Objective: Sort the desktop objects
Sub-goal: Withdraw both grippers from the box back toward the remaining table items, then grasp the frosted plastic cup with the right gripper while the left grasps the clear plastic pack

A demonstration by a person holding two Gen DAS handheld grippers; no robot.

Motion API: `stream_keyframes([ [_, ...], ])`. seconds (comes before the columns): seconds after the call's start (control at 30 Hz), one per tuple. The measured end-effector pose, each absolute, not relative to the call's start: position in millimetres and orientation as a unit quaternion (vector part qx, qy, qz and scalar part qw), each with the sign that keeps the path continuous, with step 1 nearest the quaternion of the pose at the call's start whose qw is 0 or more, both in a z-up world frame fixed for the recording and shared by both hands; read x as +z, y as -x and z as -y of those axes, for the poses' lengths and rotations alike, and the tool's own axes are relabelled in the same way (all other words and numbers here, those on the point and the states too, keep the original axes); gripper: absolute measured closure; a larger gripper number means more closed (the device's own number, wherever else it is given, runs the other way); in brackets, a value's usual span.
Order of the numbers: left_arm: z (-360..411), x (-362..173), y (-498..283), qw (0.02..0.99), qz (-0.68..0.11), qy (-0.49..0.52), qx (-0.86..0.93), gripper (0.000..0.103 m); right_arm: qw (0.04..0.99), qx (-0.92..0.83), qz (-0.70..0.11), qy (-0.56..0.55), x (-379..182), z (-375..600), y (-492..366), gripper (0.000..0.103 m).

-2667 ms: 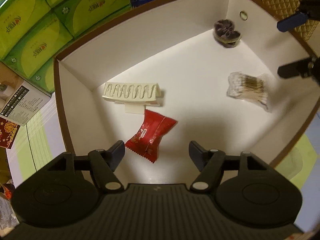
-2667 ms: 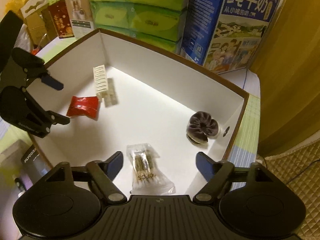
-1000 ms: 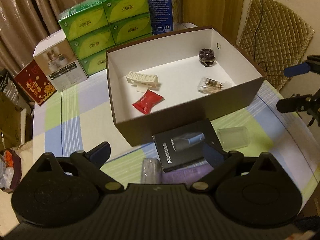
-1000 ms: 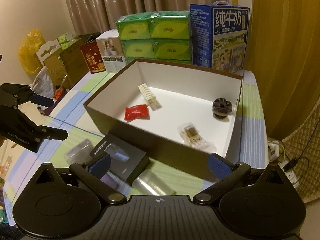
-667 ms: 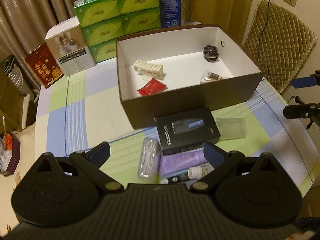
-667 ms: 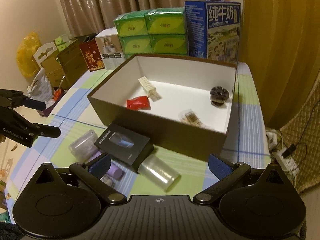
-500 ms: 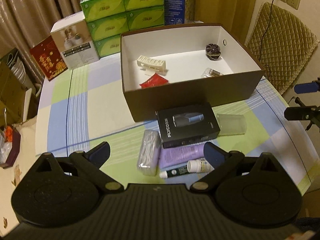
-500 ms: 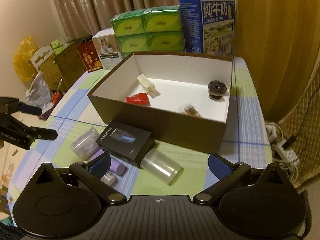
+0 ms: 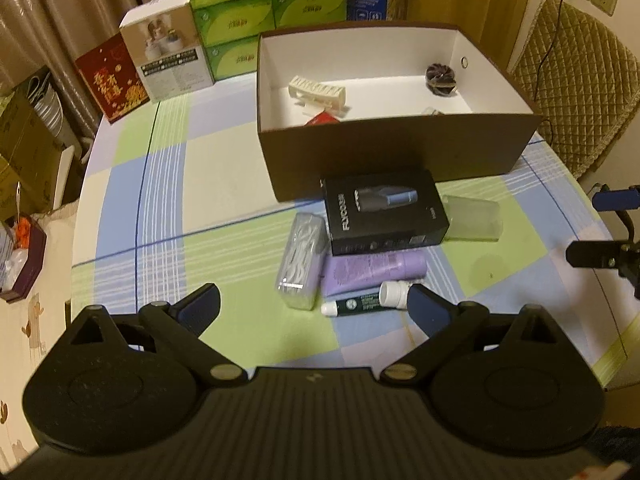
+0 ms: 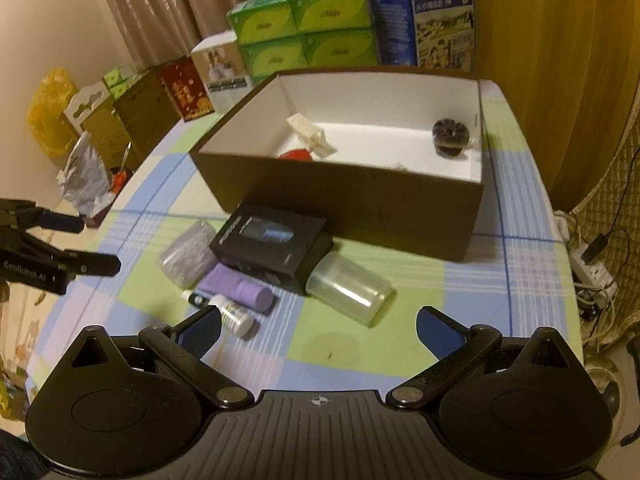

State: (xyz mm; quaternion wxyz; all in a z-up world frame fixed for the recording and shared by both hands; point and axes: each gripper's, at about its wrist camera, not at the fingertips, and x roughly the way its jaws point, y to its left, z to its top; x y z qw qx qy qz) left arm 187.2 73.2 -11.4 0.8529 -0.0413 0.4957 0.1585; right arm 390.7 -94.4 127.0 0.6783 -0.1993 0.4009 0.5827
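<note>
Both our grippers, left [image 9: 314,305] & right [image 10: 319,327], fingers apart, empty; clear cup [image 10: 349,287] on counter [image 9: 168,184] looks light, slippery, crushable, so we'd pinch near rim.

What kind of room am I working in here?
Most likely a home living or dining room: a table with a checked tablecloth, curtains behind it, stacked green tissue packs and a milk carton, plus a quilted chair cover.

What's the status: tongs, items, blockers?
Left tongs and right tongs open, empty. Black box, cup, purple tube outside brown box. No blockers.
</note>
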Motion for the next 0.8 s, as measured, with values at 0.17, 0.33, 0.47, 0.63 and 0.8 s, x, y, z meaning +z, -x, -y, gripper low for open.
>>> stream_keyframes([
  [0.17, -72.4, -18.8, -183.6, 0.850, -0.501, 0.046, 0.158, 0.005, 0.670, 0.585, -0.407, 0.207, 117.1, 94.1, -386.8, 0.002],
  [0.33, -71.4, -25.0, -181.7, 0.849, -0.503, 0.051, 0.154, 0.005, 0.665, 0.585, -0.411, 0.216, 109.5, 92.0, -384.1, 0.002],
  [0.47, -71.7, -29.3, -180.6, 0.850, -0.502, 0.051, 0.153, 0.005, 0.662, 0.583, -0.416, 0.218, 102.8, 90.0, -384.9, 0.002],
  [0.63, -71.3, -40.1, -182.1, 0.850, -0.503, 0.044, 0.148, 0.006, 0.666, 0.574, -0.415, 0.232, 89.9, 88.1, -387.4, 0.002],
  [0.8, -74.3, -48.3, -184.7, 0.854, -0.499, 0.042, 0.142, 0.008, 0.673, 0.570, -0.410, 0.234, 79.0, 87.2, -392.5, 0.002],
])
